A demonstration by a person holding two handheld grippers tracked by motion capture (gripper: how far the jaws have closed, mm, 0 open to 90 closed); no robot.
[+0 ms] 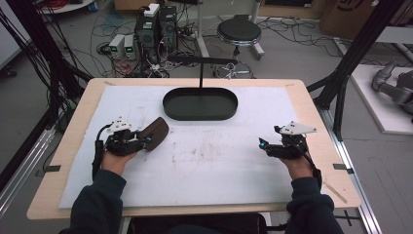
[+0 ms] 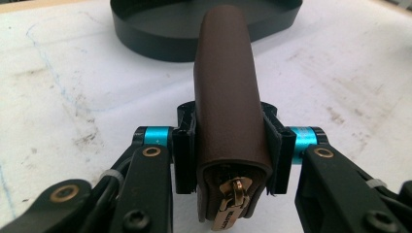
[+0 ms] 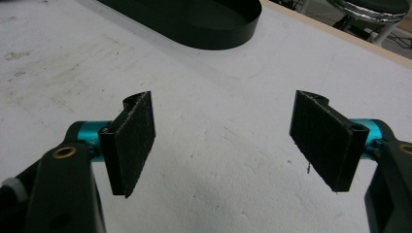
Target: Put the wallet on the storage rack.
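left hand-held gripper (image 2: 232, 145) clamps brown pouch (image 2: 227, 92) (zipper end nearest) | right hand-held gripper (image 3: 228, 145) jaws apart

Your sleeves (image 1: 100, 202) are dark navy, bunched at the wrists. Each gripper is black: left gripper (image 1: 141, 141), right gripper (image 1: 263, 145). Both carry a grey three-cornered plate (image 1: 297, 128) on top. Cyan anodised collars (image 2: 156, 135) sit behind flat black pads (image 3: 133, 141) (textured faces). Brass-ringed pivot screws (image 2: 152, 152), white zip ties (image 2: 112, 174), black cable (image 1: 97, 151) trailing.

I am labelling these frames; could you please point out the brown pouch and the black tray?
brown pouch (image 2: 226, 92): left gripper view, its leather top.
black tray (image 1: 200, 115): high view, its front wall.
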